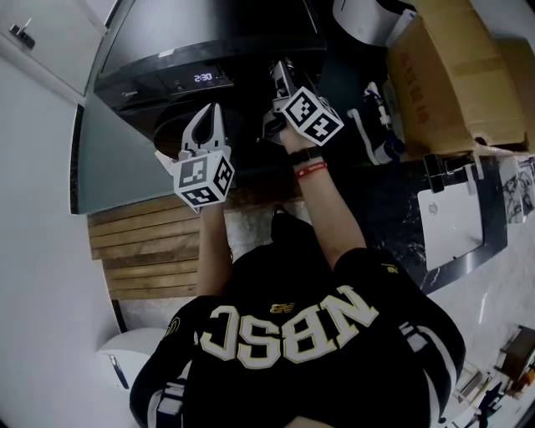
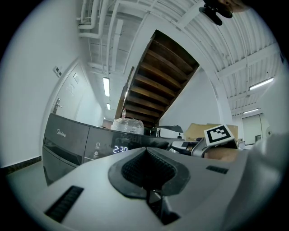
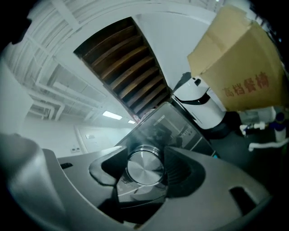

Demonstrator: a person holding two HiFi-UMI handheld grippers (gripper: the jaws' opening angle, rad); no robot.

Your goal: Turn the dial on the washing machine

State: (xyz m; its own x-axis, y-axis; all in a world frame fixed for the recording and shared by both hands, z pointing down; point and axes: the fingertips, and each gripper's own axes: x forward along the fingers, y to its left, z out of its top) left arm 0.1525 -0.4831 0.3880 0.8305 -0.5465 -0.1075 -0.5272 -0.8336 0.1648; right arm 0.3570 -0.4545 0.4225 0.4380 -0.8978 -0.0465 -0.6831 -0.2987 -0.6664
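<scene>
The dark grey washing machine (image 1: 209, 33) fills the top of the head view, and its display (image 1: 203, 78) reads 2:30. The silver round dial (image 3: 144, 168) sits between the jaws of my right gripper (image 3: 145, 169), which close on its sides. In the head view my right gripper (image 1: 280, 73) presses against the control panel and hides the dial. My left gripper (image 1: 209, 115) hangs left of it, below the display, jaws shut on nothing. In the left gripper view the shut left gripper (image 2: 146, 151) points at the panel's display (image 2: 120, 149).
A large cardboard box (image 1: 451, 75) and a white appliance (image 1: 368, 17) stand right of the machine. Wooden slats (image 1: 150, 251) lie on the floor at left. A clear plastic bottle (image 2: 128, 125) rests on top of the machine. A white sheet (image 1: 451, 226) lies at right.
</scene>
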